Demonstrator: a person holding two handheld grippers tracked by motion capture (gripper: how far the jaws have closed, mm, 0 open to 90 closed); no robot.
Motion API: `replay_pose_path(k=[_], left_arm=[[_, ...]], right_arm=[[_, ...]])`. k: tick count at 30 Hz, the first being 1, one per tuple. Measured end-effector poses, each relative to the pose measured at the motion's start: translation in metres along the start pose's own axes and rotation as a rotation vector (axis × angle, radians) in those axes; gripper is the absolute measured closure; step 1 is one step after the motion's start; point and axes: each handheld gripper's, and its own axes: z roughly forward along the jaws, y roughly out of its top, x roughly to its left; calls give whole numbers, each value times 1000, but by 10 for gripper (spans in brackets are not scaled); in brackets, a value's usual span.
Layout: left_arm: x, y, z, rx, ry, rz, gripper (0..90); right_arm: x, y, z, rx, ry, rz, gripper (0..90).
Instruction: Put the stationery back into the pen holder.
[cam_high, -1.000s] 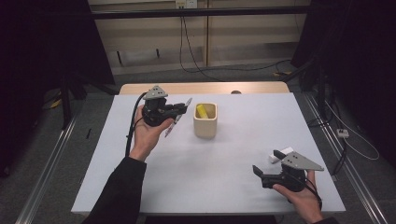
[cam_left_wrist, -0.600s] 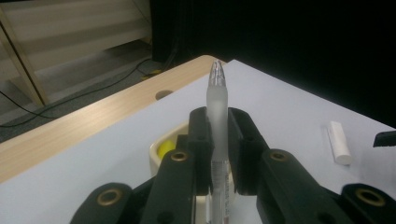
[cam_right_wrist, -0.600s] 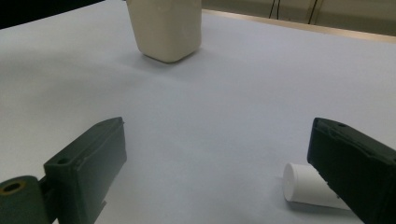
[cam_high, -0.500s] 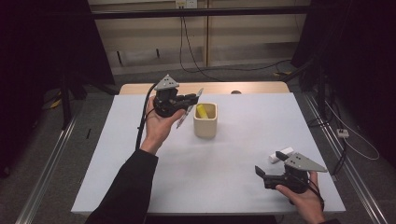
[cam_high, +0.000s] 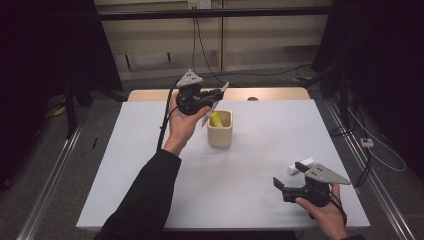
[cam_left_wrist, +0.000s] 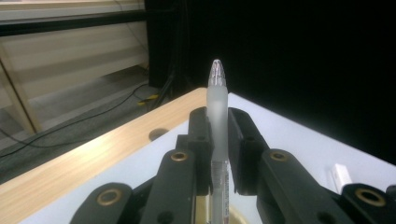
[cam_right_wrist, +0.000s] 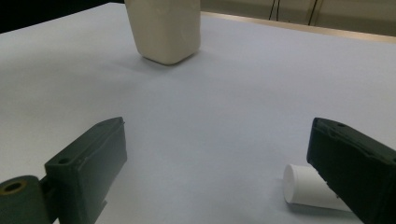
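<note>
My left gripper (cam_high: 216, 96) hovers over the far middle of the white table (cam_high: 140, 165), shut on a clear frosted pen (cam_high: 214, 105). In the left gripper view the pen (cam_left_wrist: 218, 107) stands upright between the jaws, its tip above them. The pen's lower end hangs at the mouth of a cream cup (cam_high: 220, 132), which has a yellow thing (cam_high: 216, 119) inside. My right gripper (cam_high: 289, 174) rests low near the front right with its jaws wide open. A small white cylinder (cam_right_wrist: 308, 191) lies on the table by its right jaw. The cup (cam_right_wrist: 164, 29) stands well ahead of it.
A wooden strip (cam_high: 270, 93) with a small round hole runs along the table's far edge. Cables trail across the floor behind it. Metal rails flank the table on both sides, and dark curtains close off the left and right.
My left hand has carried the pen to the right and a little upward, from beside the cup to over its near rim. The right hand has kept still.
</note>
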Motion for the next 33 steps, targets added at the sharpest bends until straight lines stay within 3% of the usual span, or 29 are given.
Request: replay_pose_path(k=[4, 9, 13, 19, 24, 33], left_arm=[[-3, 0, 14, 30, -3, -3, 807], [1, -4, 28, 32, 2, -15, 808], [5, -5, 33, 32, 6, -30, 808], [9, -8, 40, 26, 27, -7, 807], [14, -14, 48, 34, 25, -13, 807], [7, -24, 57, 45, 0, -15, 807]], right_arm=[[0, 0, -1, -2, 3, -3, 46], [0, 0, -1, -2, 6, 1, 46], [0, 0, -1, 1, 6, 5, 45], [0, 0, -1, -1, 5, 2, 45], [-1, 0, -1, 0, 7, 6, 45], [0, -1, -1, 1, 5, 3, 45]])
